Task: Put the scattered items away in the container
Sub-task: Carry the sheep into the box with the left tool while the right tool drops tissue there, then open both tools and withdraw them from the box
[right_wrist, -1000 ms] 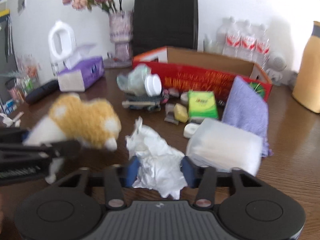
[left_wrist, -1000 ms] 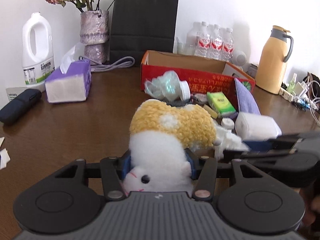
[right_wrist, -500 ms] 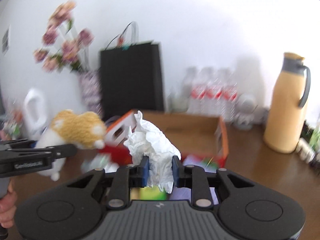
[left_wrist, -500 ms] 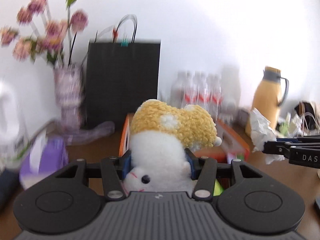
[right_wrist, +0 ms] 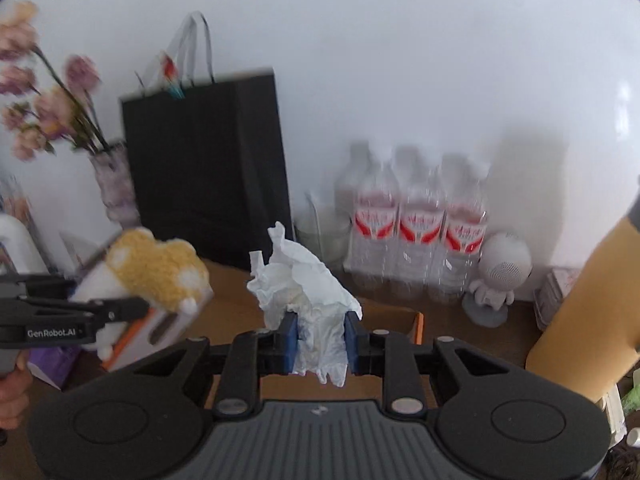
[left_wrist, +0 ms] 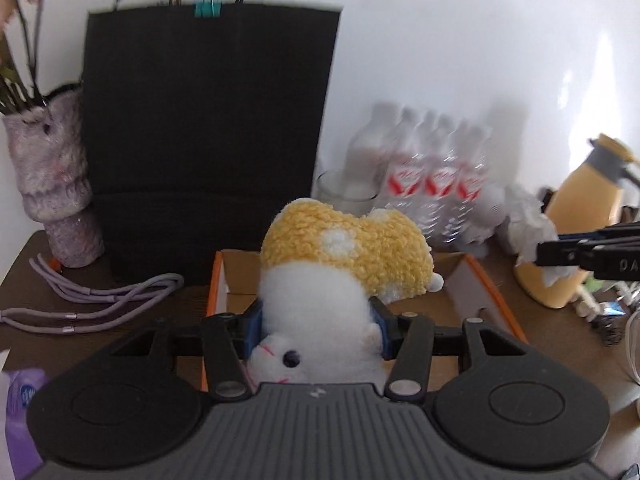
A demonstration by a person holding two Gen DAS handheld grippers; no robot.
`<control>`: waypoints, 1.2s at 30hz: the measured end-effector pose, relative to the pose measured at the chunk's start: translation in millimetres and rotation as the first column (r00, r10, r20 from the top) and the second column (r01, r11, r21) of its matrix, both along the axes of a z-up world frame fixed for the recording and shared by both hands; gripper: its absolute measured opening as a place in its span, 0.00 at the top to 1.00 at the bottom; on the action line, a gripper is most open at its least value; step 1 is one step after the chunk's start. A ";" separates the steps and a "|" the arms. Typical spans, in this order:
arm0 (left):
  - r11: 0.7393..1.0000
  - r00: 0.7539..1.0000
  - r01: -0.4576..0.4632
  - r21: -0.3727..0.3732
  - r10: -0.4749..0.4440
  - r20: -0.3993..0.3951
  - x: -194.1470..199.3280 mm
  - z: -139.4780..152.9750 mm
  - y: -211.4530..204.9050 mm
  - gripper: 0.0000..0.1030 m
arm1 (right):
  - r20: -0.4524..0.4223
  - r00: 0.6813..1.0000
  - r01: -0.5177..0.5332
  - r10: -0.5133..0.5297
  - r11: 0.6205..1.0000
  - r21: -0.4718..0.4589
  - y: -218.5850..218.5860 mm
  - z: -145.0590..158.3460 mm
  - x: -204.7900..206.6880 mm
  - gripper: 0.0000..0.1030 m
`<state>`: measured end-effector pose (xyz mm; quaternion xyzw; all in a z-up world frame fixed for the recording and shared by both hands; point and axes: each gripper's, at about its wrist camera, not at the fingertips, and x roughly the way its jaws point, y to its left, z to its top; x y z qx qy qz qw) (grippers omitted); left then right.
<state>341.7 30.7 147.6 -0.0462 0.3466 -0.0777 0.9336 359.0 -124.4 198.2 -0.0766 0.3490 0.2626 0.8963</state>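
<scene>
You're mid-carry: left gripper (left_wrist: 318, 322) clamps the plush toy (left_wrist: 344, 264) above the cardboard box (left_wrist: 486, 292), right gripper (right_wrist: 318, 338) pinches the crumpled tissue (right_wrist: 304, 284) over the box's near edge, so next lower both inside and open up.

The plush toy (left_wrist: 344, 264) between the left gripper's fingers (left_wrist: 256, 320) hides most of the cardboard box (left_wrist: 476, 280) floor beyond them. Blurred water bottles (right_wrist: 420, 224) stand beyond the right fingers (right_wrist: 289, 336); the yellow flask (right_wrist: 580, 308) is cut off at the right edge.
</scene>
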 end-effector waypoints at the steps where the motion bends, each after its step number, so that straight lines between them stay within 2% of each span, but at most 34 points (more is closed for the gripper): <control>1: 1.000 0.999 0.001 -0.005 -0.001 -0.049 18.2 -6.7 1.2 0.49 | -0.050 0.999 0.003 -0.005 1.000 -0.030 6.1 -5.6 18.1 0.78; 2: 1.000 0.996 0.000 -0.005 -0.001 -0.084 29.2 -14.1 3.4 0.49 | -0.108 0.994 -0.009 0.002 0.998 -0.064 12.6 -13.0 34.9 0.78; 5: 0.998 0.986 -0.002 0.058 0.011 -0.166 63.1 -37.2 -2.5 0.49 | -0.280 0.960 -0.056 0.014 0.988 -0.142 28.8 -49.6 73.4 0.77; 8: 0.993 0.977 -0.007 0.116 0.031 -0.209 82.7 -61.8 -5.1 0.49 | -0.356 0.934 -0.069 -0.021 0.968 -0.239 48.7 -89.3 103.0 0.77; 12: 0.991 0.961 -0.035 0.131 0.070 -0.266 93.8 -86.9 -1.3 0.49 | -0.358 0.930 -0.065 -0.079 0.925 -0.373 69.3 -131.6 121.7 0.76; 15: 0.990 0.961 -0.030 0.140 0.067 -0.270 92.5 -91.8 -5.1 0.47 | -0.313 0.945 -0.073 -0.093 0.874 -0.480 79.3 -150.9 124.6 0.68; 16: 0.991 0.958 -0.035 0.129 0.071 -0.279 92.6 -90.8 -5.2 0.47 | -0.305 0.948 -0.077 -0.092 0.863 -0.500 80.7 -155.2 125.4 0.64; 18: 0.992 0.951 -0.049 0.120 0.083 -0.298 96.1 -87.8 -6.2 0.44 | -0.308 0.945 -0.065 -0.110 0.860 -0.506 78.8 -161.1 127.6 0.61; 19: 0.992 0.944 -0.058 0.115 0.092 -0.318 97.3 -86.5 -6.0 0.44 | -0.303 0.947 -0.061 -0.110 0.860 -0.506 78.7 -159.7 128.0 0.56; 20: 0.991 0.936 -0.070 0.110 0.103 -0.335 97.3 -85.6 -7.3 0.42 | -0.308 0.944 -0.058 -0.117 0.861 -0.505 78.3 -156.5 127.9 0.52; 22: 0.992 0.927 -0.084 0.095 0.113 -0.357 97.3 -76.2 -4.1 0.41 | -0.332 0.934 -0.046 -0.130 0.879 -0.475 74.6 -142.7 127.3 0.35; 23: 0.992 0.930 -0.093 0.083 0.116 -0.350 95.1 -67.6 -1.7 0.37 | -0.342 0.930 -0.036 -0.133 0.895 -0.445 70.5 -131.8 125.5 0.31; 24: 0.993 0.933 -0.094 0.068 0.112 -0.341 90.5 -58.6 3.9 0.29 | -0.351 0.927 -0.025 -0.132 0.912 -0.410 66.1 -118.6 121.8 0.25; 25: 0.995 0.938 -0.088 0.047 0.099 -0.332 85.7 -47.3 6.3 0.25 | -0.361 0.924 -0.017 -0.128 0.928 -0.371 61.1 -104.2 117.1 0.18; 27: 0.996 0.946 -0.079 0.036 0.087 -0.312 75.2 -28.0 6.1 0.20 | -0.377 0.918 0.006 -0.126 0.953 -0.302 48.3 -78.0 107.1 0.09; 30: 0.994 0.960 -0.100 0.050 0.109 -0.258 56.6 -1.5 1.6 0.10 | -0.391 0.910 0.055 -0.139 0.974 -0.219 27.9 -45.3 87.6 0.09; 33: 0.996 0.988 -0.082 0.025 0.084 -0.132 13.6 23.9 -0.3 0.01 | -0.348 0.926 0.108 -0.148 0.985 -0.131 4.3 -21.1 56.4 0.09; 35: 0.998 0.998 -0.050 0.048 0.049 0.028 -29.9 32.1 -6.6 0.00 | -0.256 0.957 0.128 -0.137 0.990 -0.052 -7.8 -9.8 20.4 0.09; 36: 0.996 0.992 -0.051 0.072 0.043 0.117 -49.9 31.9 -10.7 0.00 | -0.193 0.972 0.131 -0.131 0.991 -0.012 -12.8 -6.0 -0.6 0.08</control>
